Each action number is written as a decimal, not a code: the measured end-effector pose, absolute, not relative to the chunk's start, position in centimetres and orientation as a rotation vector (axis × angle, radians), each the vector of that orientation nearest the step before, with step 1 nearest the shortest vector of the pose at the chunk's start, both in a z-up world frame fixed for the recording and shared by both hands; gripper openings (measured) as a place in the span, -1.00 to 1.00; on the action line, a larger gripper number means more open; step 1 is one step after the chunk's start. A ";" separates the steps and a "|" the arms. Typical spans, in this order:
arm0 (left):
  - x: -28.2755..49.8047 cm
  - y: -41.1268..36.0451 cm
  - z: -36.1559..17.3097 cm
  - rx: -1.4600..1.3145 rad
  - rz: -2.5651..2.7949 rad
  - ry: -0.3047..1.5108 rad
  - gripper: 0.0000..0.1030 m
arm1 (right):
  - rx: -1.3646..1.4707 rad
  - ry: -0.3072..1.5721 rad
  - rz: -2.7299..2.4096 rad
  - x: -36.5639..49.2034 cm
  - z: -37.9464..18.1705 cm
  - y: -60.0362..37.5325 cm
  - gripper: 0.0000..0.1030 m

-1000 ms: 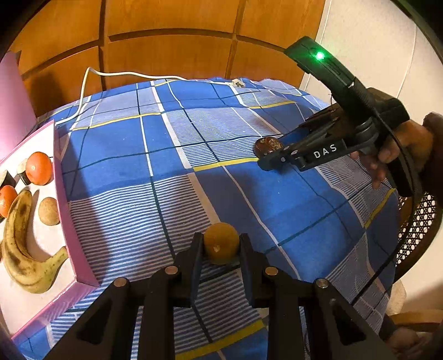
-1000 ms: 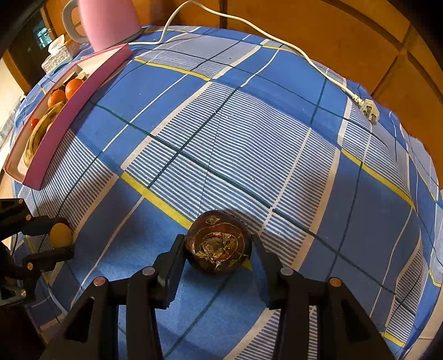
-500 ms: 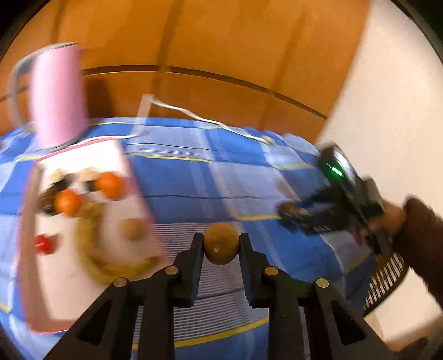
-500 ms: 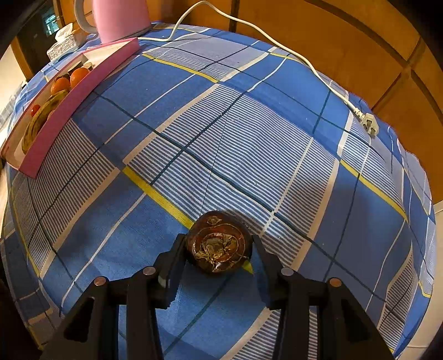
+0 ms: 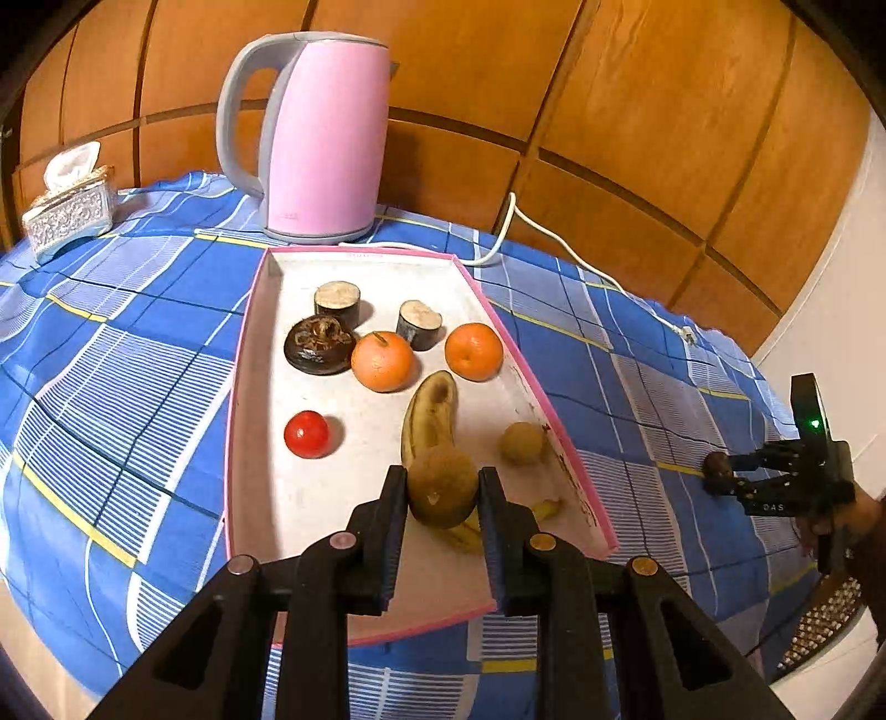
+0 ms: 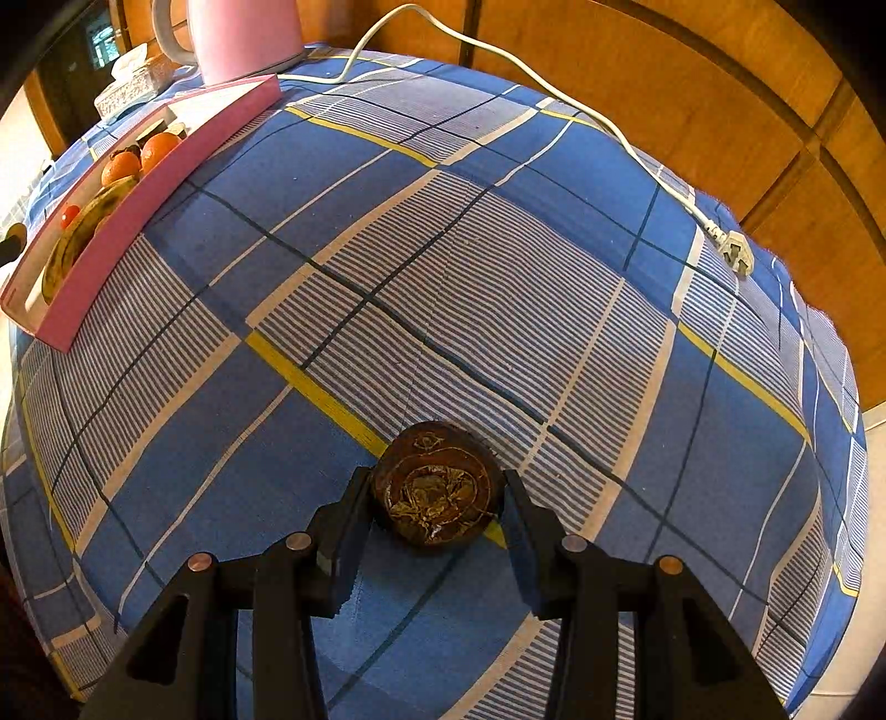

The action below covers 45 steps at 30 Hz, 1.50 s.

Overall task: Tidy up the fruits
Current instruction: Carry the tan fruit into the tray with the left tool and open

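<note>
The left gripper [image 5: 442, 493] clamps a brown round fruit [image 5: 442, 486] above the pink tray [image 5: 559, 437] – over the banana [image 5: 429, 412]. The right gripper [image 6: 437, 501] pinches a dark mangosteen [image 6: 437, 493] on the checked cloth [image 6: 498, 249], well apart from the tray.

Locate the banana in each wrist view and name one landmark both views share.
Left wrist: banana lies centre frame in the pink tray, partly hidden behind the brown fruit in the left gripper.
Right wrist: banana sits far left, in the tray.
Shared landmark: pink kettle.
</note>
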<state>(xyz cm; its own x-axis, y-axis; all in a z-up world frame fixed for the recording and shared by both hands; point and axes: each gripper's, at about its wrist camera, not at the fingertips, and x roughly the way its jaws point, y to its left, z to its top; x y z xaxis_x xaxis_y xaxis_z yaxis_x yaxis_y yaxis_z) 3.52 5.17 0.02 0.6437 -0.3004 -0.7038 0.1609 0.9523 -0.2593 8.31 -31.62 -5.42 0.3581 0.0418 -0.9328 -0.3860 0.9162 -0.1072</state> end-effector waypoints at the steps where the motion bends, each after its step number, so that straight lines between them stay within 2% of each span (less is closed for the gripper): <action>1: 3.5 5.1 0.1 -0.177 -0.263 0.831 -0.51 | -0.333 1.178 0.282 8.3 -5.4 -31.6 -0.12; 19: 3.3 5.4 0.6 -0.159 -0.260 0.811 -0.51 | -0.327 1.179 0.282 8.4 -5.3 -31.7 -0.12; 45: 4.3 6.0 -1.6 -0.076 -0.228 0.865 -0.50 | -0.345 1.169 0.292 8.5 -5.3 -31.5 -0.12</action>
<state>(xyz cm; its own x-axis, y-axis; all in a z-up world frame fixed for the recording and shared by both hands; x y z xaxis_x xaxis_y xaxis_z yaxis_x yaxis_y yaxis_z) 4.31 5.99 -1.60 0.6263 -0.2288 -0.7452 0.1677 0.9731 -0.1578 8.50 -31.54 -5.32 0.3642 0.0448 -0.9302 -0.3980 0.9105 -0.1120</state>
